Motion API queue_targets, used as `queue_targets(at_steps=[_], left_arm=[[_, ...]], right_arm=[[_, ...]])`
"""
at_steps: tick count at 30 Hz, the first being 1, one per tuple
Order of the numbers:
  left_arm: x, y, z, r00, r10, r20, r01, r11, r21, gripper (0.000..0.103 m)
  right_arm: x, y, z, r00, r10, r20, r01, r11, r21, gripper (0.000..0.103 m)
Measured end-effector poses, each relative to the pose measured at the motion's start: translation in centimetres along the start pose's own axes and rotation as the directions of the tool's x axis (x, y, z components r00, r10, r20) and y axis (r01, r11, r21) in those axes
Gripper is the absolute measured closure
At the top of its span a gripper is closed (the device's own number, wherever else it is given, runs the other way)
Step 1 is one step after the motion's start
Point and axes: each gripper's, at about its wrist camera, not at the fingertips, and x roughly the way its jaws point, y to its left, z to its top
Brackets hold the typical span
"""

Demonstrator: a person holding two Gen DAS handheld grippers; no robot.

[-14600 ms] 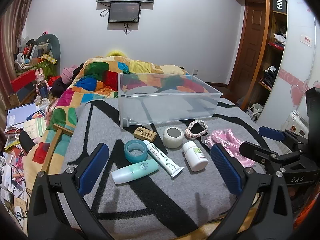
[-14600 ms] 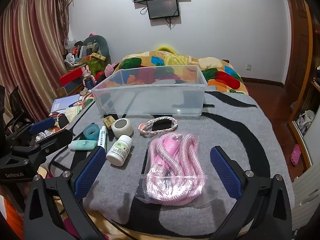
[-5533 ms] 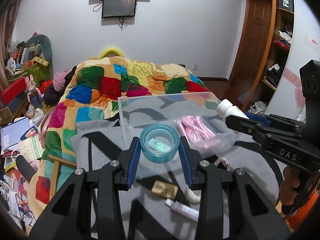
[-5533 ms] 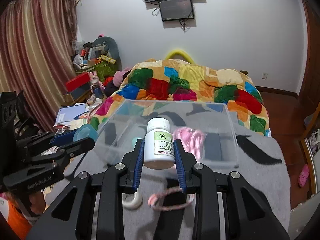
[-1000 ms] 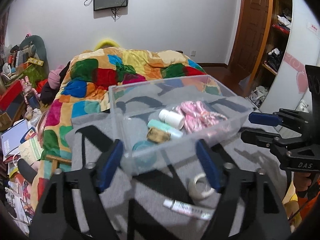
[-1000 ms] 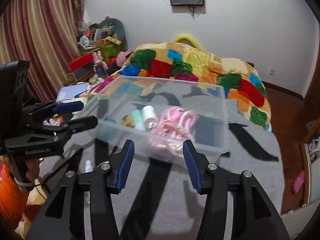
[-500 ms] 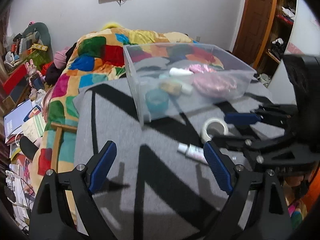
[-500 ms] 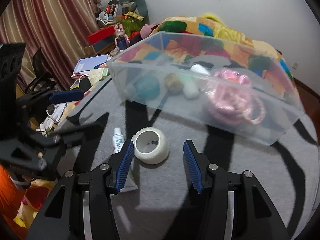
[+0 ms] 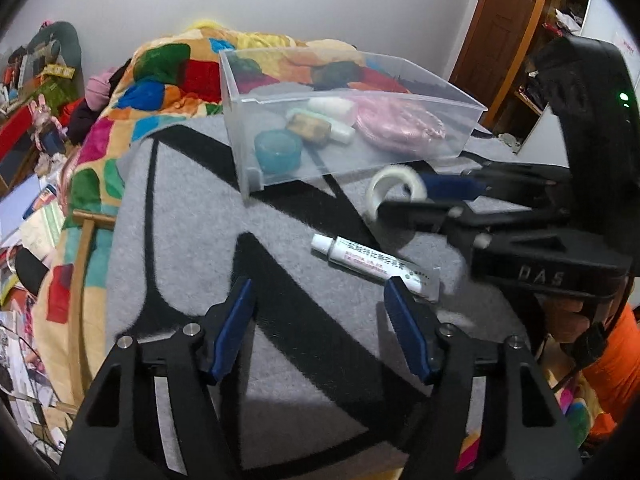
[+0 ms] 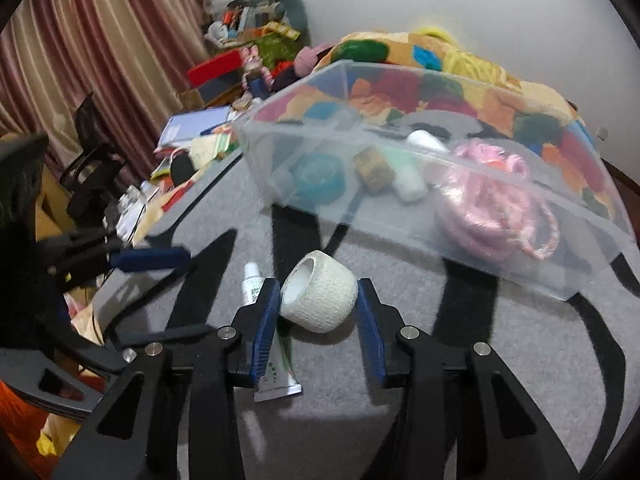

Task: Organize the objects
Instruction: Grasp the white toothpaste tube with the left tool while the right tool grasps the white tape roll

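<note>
**Bandage roll bracketed, tube next**

Grey blanket [image 9: 180,208] on bed, cluttered room. Since half a second ago my right gripper [image 10: 318,310] has advanced: open pads now flank the white bandage roll [image 10: 320,298], contact unclear. Left gripper [image 9: 320,324] open, empty; ointment tube [image 9: 372,260] at its 1 o'clock. Clear bin [image 9: 460,100] at 12 holds the rest; tube's tail hidden.

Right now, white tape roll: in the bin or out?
Out. The white tape roll lies on the grey blanket before the clear bin, between the open right claw's fingers.
</note>
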Motion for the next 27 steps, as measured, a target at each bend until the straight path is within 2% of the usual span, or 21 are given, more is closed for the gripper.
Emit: queue_targets(at_steps=[2,6,10,12,15,17,18,21,27], left_arm=[[0.3,0.0,0.2,1.0,-0.026,-0.005,0.026,0.999,-0.023,0.036],[1.3,-0.3,0.9,0.995,-0.094,-0.028,0.092,0.993,-0.07,0.045],[2.2,-1.1,1.6,0.993,-0.115,-0.027,0.112,0.989,-0.093,0.049],[2.7,-1.5,2.0,0.994,-0.109,-0.027,0.106,0.99,-0.094,0.055],[3.4,-2.5,2.5,0.996,-0.079,-0.029,0.077,0.995,-0.065,0.076],[3.6,-3.2,2.4,0.998,-0.057,-0.022,0.056,0.998,-0.032,0.081],[3.5,-3.6,2.2,0.999,-0.042,-0.017,0.042,0.999,-0.006,0.087],[3.0,-4.0,1.5,1.0,-0.014,0.001,0.014,0.999,0.036,0.088],[1.5,-3.5,1.3,0.999,0.005,0.043,-0.007,0.999,0.051,0.088]], right_arm=[[-0.9,-0.4,-0.2,0.999,-0.034,0.03,0.033,0.999,0.012,0.068],[-2.7,-1.8,-0.8,0.996,-0.054,0.064,0.05,0.997,0.054,0.068],[-4.6,-3.7,-1.7,0.994,-0.074,0.085,0.065,0.992,0.107,0.068],[-5.3,-4.4,-2.2,0.991,-0.098,0.095,0.086,0.989,0.123,0.068],[-5.7,-4.8,-2.7,0.99,-0.1,0.099,0.086,0.987,0.138,0.068],[-5.7,-4.8,-2.9,0.989,-0.107,0.105,0.093,0.986,0.136,0.068],[-5.8,-4.7,-3.1,0.988,-0.111,0.107,0.097,0.986,0.134,0.068],[-6.0,-4.6,-3.4,0.988,-0.106,0.114,0.091,0.987,0.134,0.068],[-6.2,-4.7,-3.6,0.987,-0.092,0.129,0.073,0.987,0.142,0.068]])
